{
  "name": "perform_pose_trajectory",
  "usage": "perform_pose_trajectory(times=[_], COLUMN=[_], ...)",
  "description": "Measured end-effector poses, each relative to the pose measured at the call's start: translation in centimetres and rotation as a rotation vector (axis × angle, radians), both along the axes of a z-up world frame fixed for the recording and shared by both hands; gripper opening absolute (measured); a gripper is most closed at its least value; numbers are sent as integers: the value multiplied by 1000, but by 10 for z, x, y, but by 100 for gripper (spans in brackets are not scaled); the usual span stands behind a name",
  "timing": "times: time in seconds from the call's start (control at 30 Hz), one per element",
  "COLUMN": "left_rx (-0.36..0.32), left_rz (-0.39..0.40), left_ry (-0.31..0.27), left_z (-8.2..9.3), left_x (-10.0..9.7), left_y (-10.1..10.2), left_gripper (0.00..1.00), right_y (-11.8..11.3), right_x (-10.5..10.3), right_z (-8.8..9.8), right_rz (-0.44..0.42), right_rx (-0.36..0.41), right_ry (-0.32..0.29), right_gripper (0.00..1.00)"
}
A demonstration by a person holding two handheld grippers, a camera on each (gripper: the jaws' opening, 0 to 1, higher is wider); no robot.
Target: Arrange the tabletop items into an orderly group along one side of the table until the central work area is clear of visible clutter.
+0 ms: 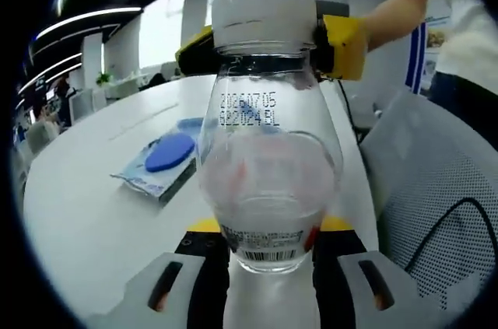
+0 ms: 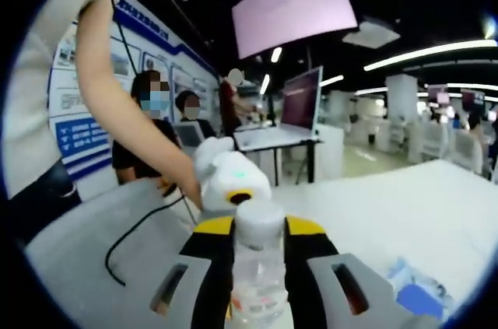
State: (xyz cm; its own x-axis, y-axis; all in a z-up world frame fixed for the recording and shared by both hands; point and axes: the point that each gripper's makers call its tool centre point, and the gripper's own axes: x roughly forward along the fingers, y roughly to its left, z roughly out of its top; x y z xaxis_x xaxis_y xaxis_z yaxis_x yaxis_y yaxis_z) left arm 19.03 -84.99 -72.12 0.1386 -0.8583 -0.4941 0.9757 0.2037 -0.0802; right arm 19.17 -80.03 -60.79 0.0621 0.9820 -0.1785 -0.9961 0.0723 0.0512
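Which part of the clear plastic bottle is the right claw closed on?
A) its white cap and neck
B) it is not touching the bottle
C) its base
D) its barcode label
A: in the right gripper view, the right claw closes on the clear plastic bottle just under its white cap.

Views face each other at close range, sharing bottle [image 1: 268, 166], white table [image 1: 101, 212].

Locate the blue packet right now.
The blue packet lies flat on the white table, left of the clear bottle in the left gripper view. In the right gripper view it sits at the lower right, beside the right gripper.
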Motion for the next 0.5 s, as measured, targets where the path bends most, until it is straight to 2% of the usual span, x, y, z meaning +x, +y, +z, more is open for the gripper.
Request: perform_pose_trajectory(times=[0.17, 0.5], left_rx=[16, 34], left_rz=[-19, 61], left_ry=[3, -43], left_z=[-1, -1], left_x=[1, 12], left_y=[0, 1], left_gripper=[38, 39], right_y=[-1, 3], right_x=[3, 7], right_z=[0, 0], right_rz=[17, -14], right_rx=[10, 12], right_ry=[16, -12], right_gripper=[19, 18])
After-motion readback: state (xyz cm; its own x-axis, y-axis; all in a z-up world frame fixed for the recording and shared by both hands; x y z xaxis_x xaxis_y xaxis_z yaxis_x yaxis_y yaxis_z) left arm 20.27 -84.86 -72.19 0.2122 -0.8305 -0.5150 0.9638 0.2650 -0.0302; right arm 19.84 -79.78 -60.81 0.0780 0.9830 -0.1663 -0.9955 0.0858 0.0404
